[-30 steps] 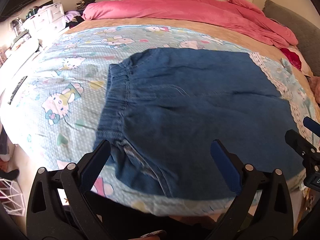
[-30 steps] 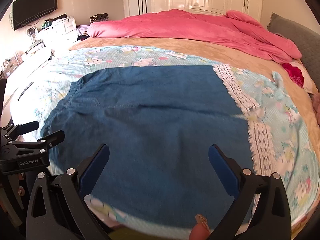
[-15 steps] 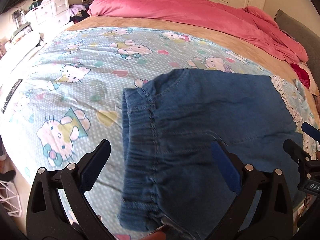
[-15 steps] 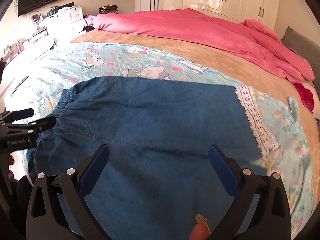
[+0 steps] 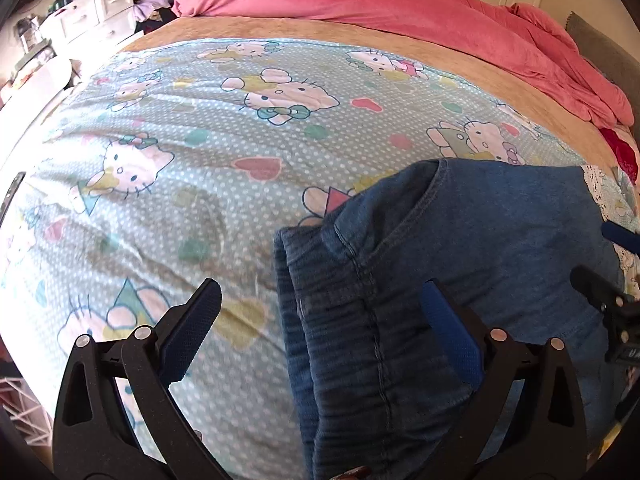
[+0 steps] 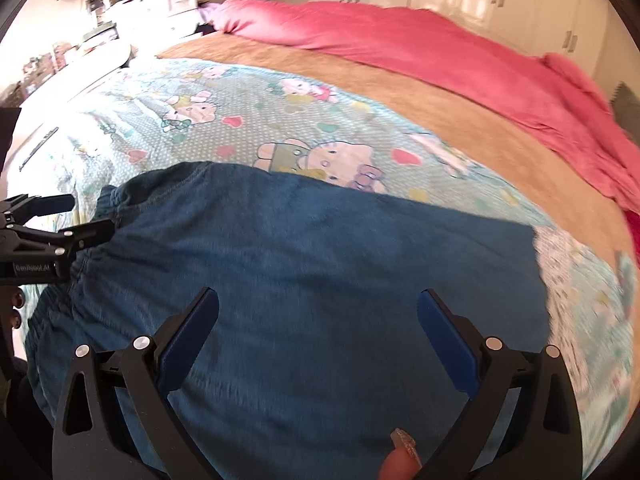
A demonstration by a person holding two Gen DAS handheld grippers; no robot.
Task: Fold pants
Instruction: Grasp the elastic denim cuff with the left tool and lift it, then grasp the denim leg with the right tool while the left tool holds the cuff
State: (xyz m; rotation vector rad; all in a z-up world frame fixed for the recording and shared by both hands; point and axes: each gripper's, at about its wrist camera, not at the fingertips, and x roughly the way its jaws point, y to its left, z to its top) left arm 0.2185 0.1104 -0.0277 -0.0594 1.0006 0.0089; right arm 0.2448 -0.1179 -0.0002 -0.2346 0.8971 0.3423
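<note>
Both hand-held grippers, left (image 5: 320,328) and right (image 6: 318,332), spread wide, empty, over pants (image 6: 320,280), waistband edge (image 5: 340,320) leftward

1 pants (image 5: 472,264), 2 grippers, 1 cartoon sheet (image 5: 200,128), 1 pink duvet (image 5: 380,4).

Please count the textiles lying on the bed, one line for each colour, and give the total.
Blue: 1, the denim pants
Pink: 1, the duvet
Light blue cartoon print: 1, the sheet
Tan: 1, the blanket
Total: 4
</note>
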